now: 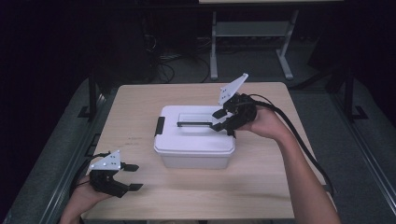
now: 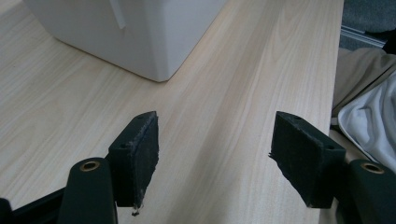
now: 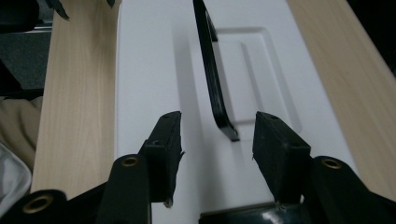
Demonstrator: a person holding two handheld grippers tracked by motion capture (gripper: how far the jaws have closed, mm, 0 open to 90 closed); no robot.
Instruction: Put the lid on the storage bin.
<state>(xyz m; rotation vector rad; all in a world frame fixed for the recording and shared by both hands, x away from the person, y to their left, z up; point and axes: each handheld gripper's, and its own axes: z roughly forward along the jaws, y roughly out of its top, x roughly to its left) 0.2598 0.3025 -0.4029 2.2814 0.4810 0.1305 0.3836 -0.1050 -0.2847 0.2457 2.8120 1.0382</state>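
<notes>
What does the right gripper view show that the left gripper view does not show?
Right gripper view alone: the white box's lid from above, with its black handle raised, its end lying between the open right gripper fingers, untouched.

Left gripper view alone: the box's side wall and corner, and the open left gripper with nothing between its fingers.

Both: the white box, the wooden table and pale cloth beyond its edge.

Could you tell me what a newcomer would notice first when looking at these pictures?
Most striking is the white box in the middle of the wooden table, its lid carrying a black handle. The right gripper sits at the handle's right end with its jaws open on either side of the end, not pressing it. The left gripper waits open at the table's near left corner, holding nothing.
</notes>
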